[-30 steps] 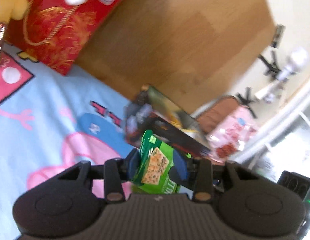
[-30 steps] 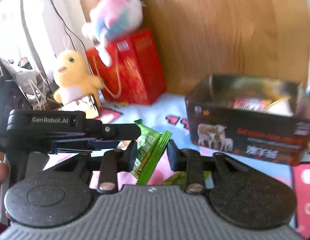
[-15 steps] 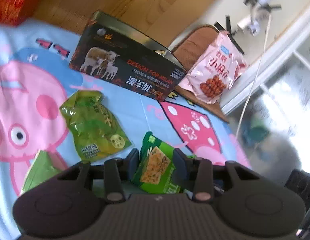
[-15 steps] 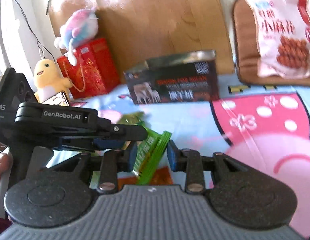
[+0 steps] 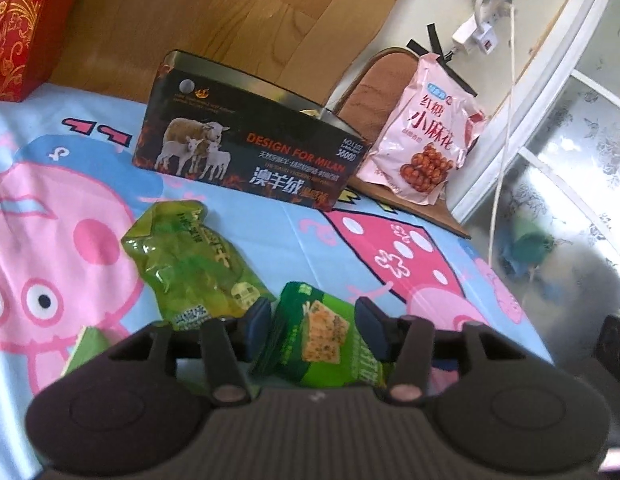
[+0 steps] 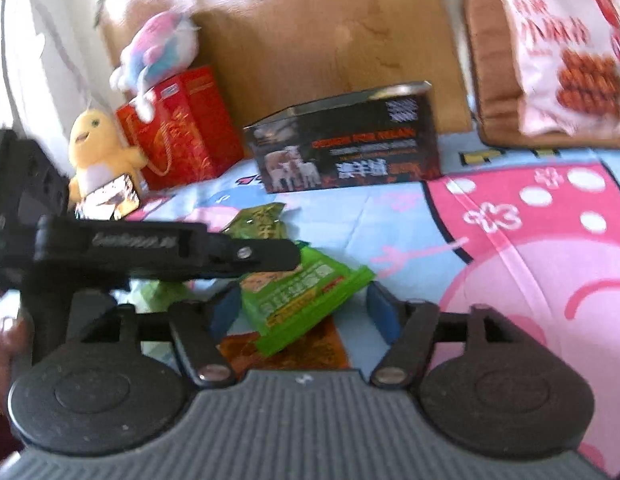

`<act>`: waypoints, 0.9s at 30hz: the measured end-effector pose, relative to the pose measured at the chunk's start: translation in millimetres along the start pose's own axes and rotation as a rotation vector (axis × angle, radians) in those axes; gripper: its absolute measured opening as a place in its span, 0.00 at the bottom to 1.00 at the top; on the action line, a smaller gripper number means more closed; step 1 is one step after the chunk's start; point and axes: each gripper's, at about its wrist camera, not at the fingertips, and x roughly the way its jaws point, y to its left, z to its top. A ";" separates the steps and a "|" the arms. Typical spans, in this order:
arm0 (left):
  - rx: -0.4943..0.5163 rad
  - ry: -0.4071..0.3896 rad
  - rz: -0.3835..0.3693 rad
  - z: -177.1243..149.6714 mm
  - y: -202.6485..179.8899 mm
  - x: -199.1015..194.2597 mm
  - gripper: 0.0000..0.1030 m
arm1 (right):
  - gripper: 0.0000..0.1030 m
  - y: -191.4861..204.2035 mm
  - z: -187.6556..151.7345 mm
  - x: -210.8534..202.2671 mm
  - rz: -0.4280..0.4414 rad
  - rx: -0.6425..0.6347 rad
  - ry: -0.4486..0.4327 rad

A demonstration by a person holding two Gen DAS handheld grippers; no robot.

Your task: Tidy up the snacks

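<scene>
Two handheld grippers meet over a green cracker packet on a blue-and-pink cartoon-pig sheet. The left gripper has its jaws set narrowly either side of the packet, with a sliver of gap showing at the left pad. The right gripper holds its jaws wide, both pads clear of the packet, which lies tilted between them over an orange wrapper. In the right wrist view the left gripper reaches in from the left, its tip at the packet's upper edge.

Just beyond the packet lies a crinkled green bag, and a pale green wrapper corner shows at the left gripper's edge. Farther back stands an open black box printed with sheep and "DESIGN FOR MILAN". To its right, a pink snack bag leans on a brown cushion.

A wood panel rises behind the sheet. Against it at the left sits a red gift bag with gold patterning, a pink-and-blue plush on top and a yellow chick toy beside it; a phone with a lit screen is propped in front of the chick. A cream wall to the right carries a plug and cable fixed with black tape, next to a white-framed door of patterned glass. Sunlight falls across the panel and sheet.
</scene>
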 end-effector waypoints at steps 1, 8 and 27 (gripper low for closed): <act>-0.002 0.000 -0.004 0.1 0.3 0.0 0.47 | 0.81 5.6 -1.1 0.2 -0.001 -0.037 0.002; -0.011 -0.026 -0.033 -1.4 1.4 -5.1 0.50 | 0.81 12.6 -1.8 4.9 -0.019 -0.096 0.035; 0.033 -0.011 -0.013 -4.2 -5.4 -2.7 0.59 | 0.80 15.9 -4.3 1.8 -0.100 -0.090 0.004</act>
